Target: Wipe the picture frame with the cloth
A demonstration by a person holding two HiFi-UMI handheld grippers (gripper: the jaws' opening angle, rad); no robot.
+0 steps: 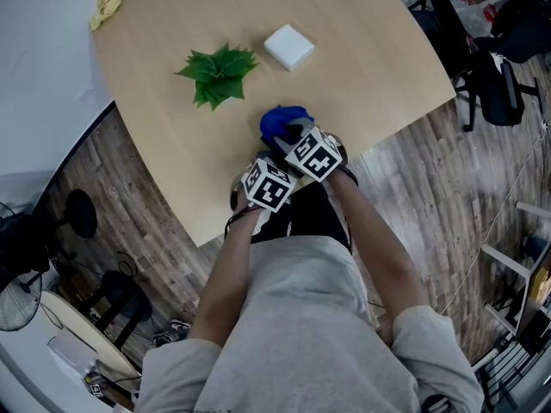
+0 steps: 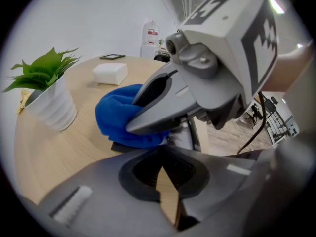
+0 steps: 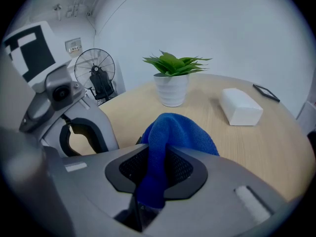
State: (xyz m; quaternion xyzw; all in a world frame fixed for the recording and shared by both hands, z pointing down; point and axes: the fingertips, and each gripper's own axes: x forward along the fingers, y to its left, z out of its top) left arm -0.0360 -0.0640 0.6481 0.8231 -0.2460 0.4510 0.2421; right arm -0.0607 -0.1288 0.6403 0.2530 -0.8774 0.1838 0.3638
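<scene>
While the right gripper (image 3: 153, 169) pinches a fold of the bright blue fleecy cloth (image 3: 173, 132) hard between its jaws, the rest of that cloth bunches out ahead of it onto the pale wooden table (image 1: 370, 67), right at the near edge. And there's the target: a flat, dark picture frame (image 2: 117, 146) lying on the tabletop directly beneath the cloth, only a thin strip of its edge peeping out in the left gripper view. So the frame is below and just ahead of the right jaws, cloth touching it, and that's the arm placed to wipe. Its long axis? Can't call it, too much is covered. The left gripper (image 2: 162, 169) sits just beside, on the person's side of the cloth, jaws drawn together with a mere tan sliver in the gap; whether they nip the frame's edge, I can't tell. I'd judge a sweep across the frame comes next. The green potted plant (image 1: 219, 71) and white box (image 1: 288, 46) stand well apart, farther up the table.
</scene>
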